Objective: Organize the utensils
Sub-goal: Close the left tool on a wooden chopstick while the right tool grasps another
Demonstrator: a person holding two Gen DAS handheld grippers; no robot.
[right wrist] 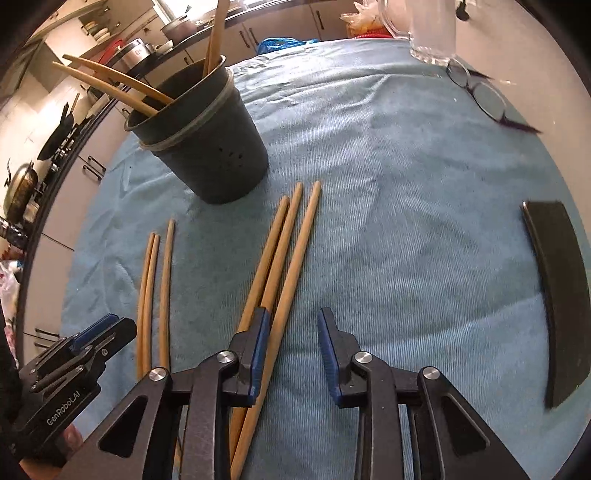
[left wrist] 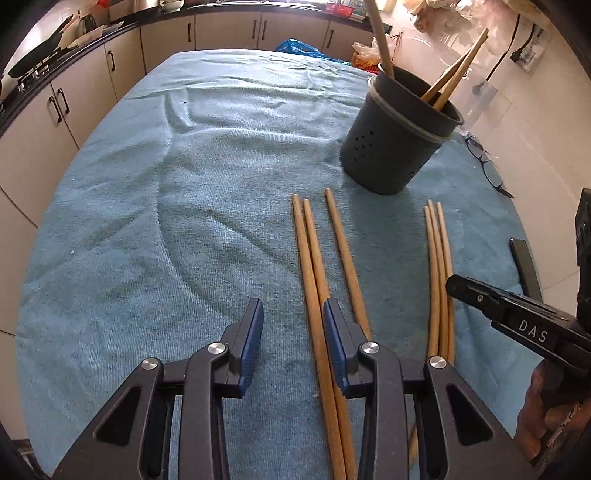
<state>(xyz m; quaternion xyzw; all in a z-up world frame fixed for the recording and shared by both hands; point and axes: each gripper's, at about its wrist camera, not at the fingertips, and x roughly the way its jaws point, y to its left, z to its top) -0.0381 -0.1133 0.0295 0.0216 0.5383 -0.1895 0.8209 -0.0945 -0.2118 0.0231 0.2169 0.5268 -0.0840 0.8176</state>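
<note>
Two sets of three wooden chopsticks lie on a blue towel [left wrist: 147, 221] in front of a dark perforated holder [left wrist: 399, 140] [right wrist: 207, 147], which has wooden utensils standing in it. My left gripper [left wrist: 293, 321] is open low over the left set [left wrist: 314, 266]. One stick lies between its fingers, close to the right pad, and nothing is pinched. My right gripper [right wrist: 293, 325] is open over the right set [right wrist: 284, 251], with the outermost stick between its fingers by the left pad. Each gripper shows at the edge of the other view: right gripper [left wrist: 458, 286], left gripper [right wrist: 110, 325].
Eyeglasses [right wrist: 480, 92] and a clear glass jug [right wrist: 432, 33] sit at the far right of the table. A flat black object [right wrist: 557, 295] lies near the right edge. Kitchen cabinets and a counter with pans line the left and the back.
</note>
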